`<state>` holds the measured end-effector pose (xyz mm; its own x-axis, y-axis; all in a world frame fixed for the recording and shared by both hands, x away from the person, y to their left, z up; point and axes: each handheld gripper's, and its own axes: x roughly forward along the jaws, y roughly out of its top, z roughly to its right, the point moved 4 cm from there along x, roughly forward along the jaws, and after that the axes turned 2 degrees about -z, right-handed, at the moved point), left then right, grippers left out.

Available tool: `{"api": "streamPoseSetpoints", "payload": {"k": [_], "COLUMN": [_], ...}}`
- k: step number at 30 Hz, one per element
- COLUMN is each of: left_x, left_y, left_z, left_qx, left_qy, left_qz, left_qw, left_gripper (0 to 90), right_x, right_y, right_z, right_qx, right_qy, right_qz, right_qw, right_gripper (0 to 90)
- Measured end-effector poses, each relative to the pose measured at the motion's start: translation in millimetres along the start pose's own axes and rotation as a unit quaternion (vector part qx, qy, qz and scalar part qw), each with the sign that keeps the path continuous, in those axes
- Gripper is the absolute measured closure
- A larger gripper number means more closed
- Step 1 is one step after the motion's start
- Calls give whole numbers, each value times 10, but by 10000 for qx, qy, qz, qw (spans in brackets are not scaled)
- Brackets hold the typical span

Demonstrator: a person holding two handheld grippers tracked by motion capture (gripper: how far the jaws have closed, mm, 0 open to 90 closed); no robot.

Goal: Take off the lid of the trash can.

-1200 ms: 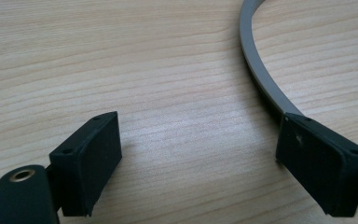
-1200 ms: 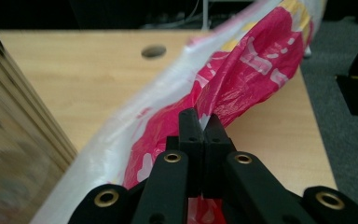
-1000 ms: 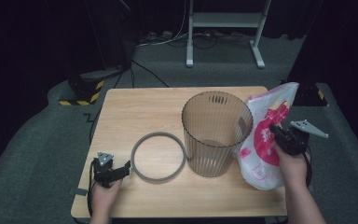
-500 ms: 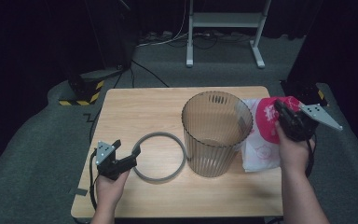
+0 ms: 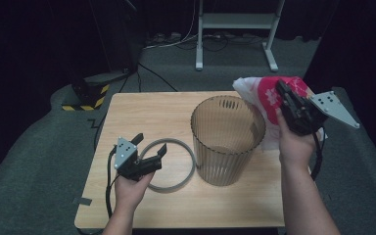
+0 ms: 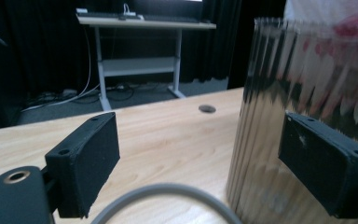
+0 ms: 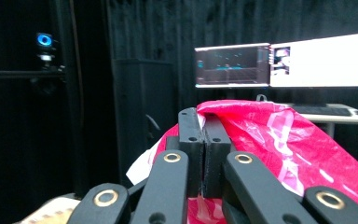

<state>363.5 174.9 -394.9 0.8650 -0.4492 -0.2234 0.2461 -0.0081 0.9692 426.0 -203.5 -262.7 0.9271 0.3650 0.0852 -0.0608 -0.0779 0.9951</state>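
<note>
Jaws of right gripper pinch one bag; one bin, one ring.

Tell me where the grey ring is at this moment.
In the high view, the grey ring lies flat on the wooden table, left of the ribbed bin, with the open left gripper just over its near-left edge.

right gripper jaws pinched tight on edge of red-and-white plastic bag, dark curtain and two lit monitors behind

Right gripper lifted pink bag above bin rim; left gripper rose over ring.
</note>
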Motion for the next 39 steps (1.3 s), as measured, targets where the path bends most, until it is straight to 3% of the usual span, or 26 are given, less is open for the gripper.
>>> {"api": "streamPoseSetpoints", "payload": {"k": [2, 6, 9, 13, 20, 23, 28, 31, 35, 39], "left_x": [7, -30, -40, -46, -101, -116, -144, -146, -102, -33], "left_y": [32, 101, 133, 167, 234, 252, 271, 292, 339, 457], "left_z": [-4, 11, 8, 14, -51, -85, -127, -130, -133, -58], "left_qx": [-29, 147, 67, 218, 253, 396, 262, 347, 168, 332], "left_qy": [4, 62, 92, 283, 554, 706, 849, 895, 855, 797], "left_qz": [-10, 119, 184, 122, 246, 292, 382, 477, 579, 818], "left_qw": [10000, 9998, 9998, 9993, 9978, 9963, 9953, 9942, 9945, 9929], "left_gripper": [123, 123, 123, 137, 170, 194, 216, 216, 213, 209], "right_x": [51, 69, 64, 56, 98, 113, 117, 83, 61, 30], "right_y": [31, 102, 149, 203, 272, 280, 297, 262, 277, 287], "right_z": [-109, -325, -490, -667, -1020, -1127, -1325, -1393, -1422, -1410], "right_qx": [9, -117, -140, -81, -95, -99, -72, -80, -3, -13], "right_qy": [124, 342, 522, 781, 1256, 1406, 1656, 1747, 1842, 1842], "right_qz": [-1, 110, 198, 269, 299, 308, 315, 318, 307, 317], "right_qw": [9999, 9993, 9983, 9966, 9916, 9895, 9857, 9841, 9824, 9824], "right_gripper": [888, 887, 887, 887, 887, 887, 886, 886, 886, 885]}}
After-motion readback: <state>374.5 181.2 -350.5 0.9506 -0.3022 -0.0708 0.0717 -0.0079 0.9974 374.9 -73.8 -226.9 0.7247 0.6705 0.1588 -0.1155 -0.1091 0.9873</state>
